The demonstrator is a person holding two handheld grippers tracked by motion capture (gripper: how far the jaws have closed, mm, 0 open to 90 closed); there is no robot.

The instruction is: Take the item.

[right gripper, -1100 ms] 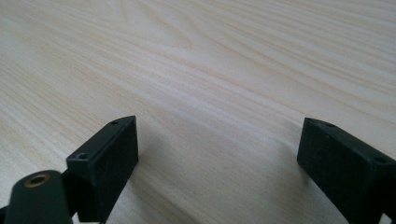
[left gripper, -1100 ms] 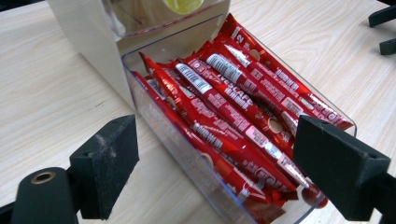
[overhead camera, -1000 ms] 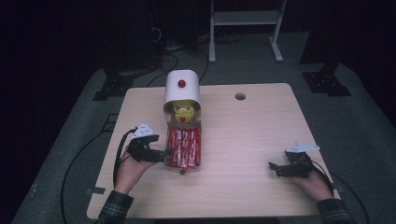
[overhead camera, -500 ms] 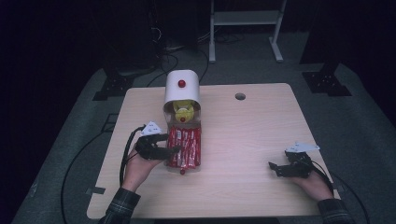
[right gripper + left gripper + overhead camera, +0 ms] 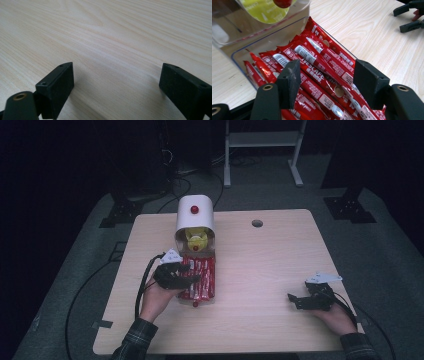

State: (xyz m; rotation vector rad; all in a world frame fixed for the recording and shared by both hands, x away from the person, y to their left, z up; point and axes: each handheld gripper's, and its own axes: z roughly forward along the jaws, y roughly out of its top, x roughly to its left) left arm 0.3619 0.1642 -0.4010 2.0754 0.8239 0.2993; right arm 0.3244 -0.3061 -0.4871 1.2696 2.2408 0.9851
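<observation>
So the left gripper [image 5: 192, 279] is sitting right over the clear plastic tray [image 5: 242, 51] full of red Nescafe coffee stick packets [image 5: 322, 72], which lies toward the left half of the light wooden table [image 5: 265, 265], roughly midway between the far and near edges. In the left gripper view the two black jaws stand about half apart, and they've just been closing in. A few of the red sticks on top of the pile run between them, but I can't see the pads actually pressing on any of them, so nothing counts as grabbed.

The tray pokes out from under a white rounded dispenser housing with a red knob [image 5: 195, 212], which stands closer to the far edge. Behind its clear front there's something yellow [image 5: 196, 238], too blurry to tell what it is. There's also a small red ball [image 5: 195, 304] at the near end of the tray.

The right gripper [image 5: 295, 300] rests on the tabletop near the near right corner, well apart from the tray. Its jaws are spread wide with just bare wood grain between them, holding nothing. A small round hole [image 5: 257, 223] sits in the tabletop near the far edge, to the right of the dispenser.
</observation>
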